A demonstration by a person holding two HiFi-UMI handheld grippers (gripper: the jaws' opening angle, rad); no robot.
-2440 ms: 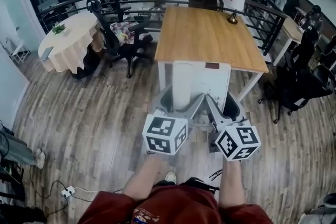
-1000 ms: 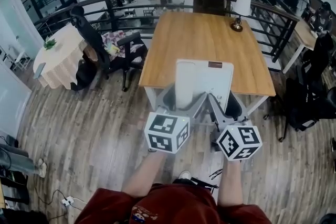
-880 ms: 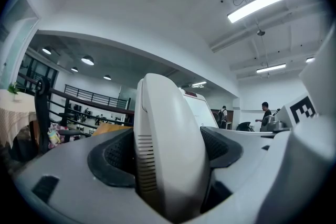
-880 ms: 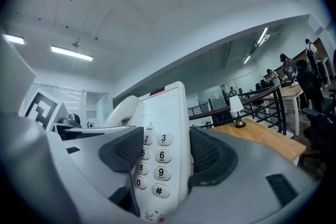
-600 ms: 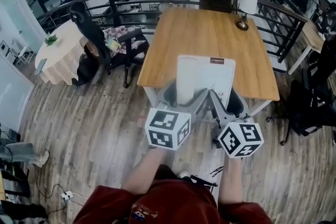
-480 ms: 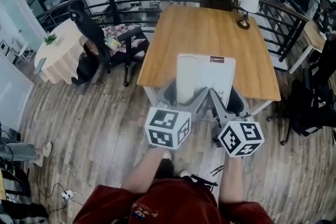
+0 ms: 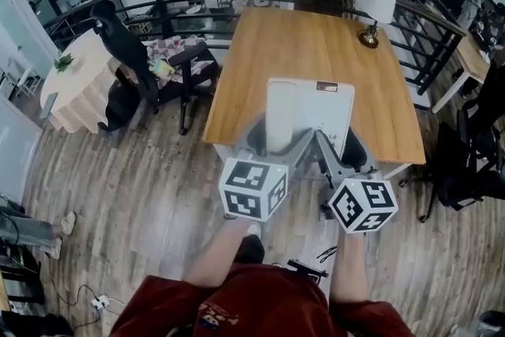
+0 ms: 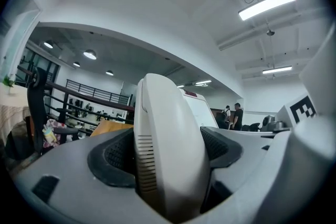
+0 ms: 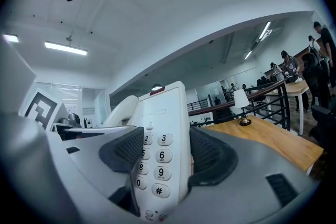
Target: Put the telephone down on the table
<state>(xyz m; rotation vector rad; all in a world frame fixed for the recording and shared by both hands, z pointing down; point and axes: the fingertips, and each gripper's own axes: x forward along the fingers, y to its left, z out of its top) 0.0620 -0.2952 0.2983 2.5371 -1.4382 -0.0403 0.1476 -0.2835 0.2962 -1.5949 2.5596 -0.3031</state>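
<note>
You hold a white telephone (image 7: 309,113) in both grippers, out in front of you. In the head view it overlaps the near edge of a wooden worktop (image 7: 316,43). Your left gripper (image 7: 278,144) is clamped on the telephone's left side, with its dark padded jaws pressed against both sides of the handset (image 8: 168,155), which lies in its cradle. Your right gripper (image 7: 338,154) is clamped on the right side, its jaws squeezing the keypad (image 9: 156,157) section, where the numbered buttons face the camera. The telephone is carried by the grippers and tilted upward at its far end. A small table lamp (image 7: 379,12) with a white shade stands at the worktop's far right corner, well apart from the telephone.
</note>
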